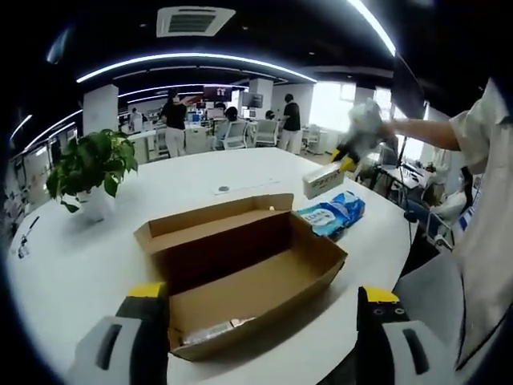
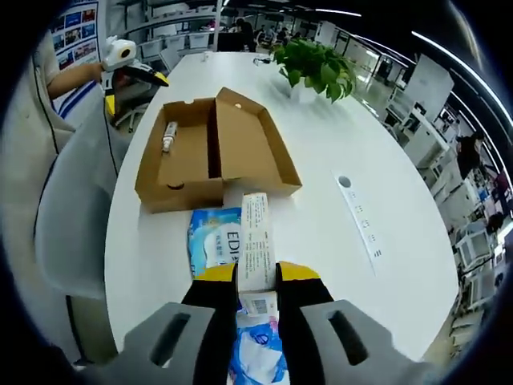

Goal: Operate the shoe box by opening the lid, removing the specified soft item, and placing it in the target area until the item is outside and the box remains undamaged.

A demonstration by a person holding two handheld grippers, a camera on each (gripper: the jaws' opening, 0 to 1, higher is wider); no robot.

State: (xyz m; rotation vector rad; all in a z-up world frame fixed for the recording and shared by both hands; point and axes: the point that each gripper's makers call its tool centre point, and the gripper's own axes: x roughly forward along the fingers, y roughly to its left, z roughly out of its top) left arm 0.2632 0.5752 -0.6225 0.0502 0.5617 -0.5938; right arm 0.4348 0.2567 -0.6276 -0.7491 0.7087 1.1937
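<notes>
In the left gripper view, the left gripper [image 1: 260, 321] hovers at the near edge of the white counter [image 1: 72, 265], its fingers [image 1: 144, 309] spread wide with nothing between them. The open shoe box [image 1: 240, 269] lies just beyond, lid folded back, long axis running from the near edge toward the far right. Beyond its far end lies a blue wipes pack [image 1: 333, 212]. The right gripper [image 1: 345, 160], held in the air, carries a white carton [image 1: 322, 180].

In the right gripper view, the right gripper [image 2: 256, 289] has its fingers [image 2: 216, 293] closed on the white carton [image 2: 256, 253], long axis pointing straight away toward the shoe box [image 2: 212, 152]. The wipes pack [image 2: 212, 241] lies below it. A potted plant [image 2: 317, 68] stands toward the counter's [image 2: 361, 160] far end.
</notes>
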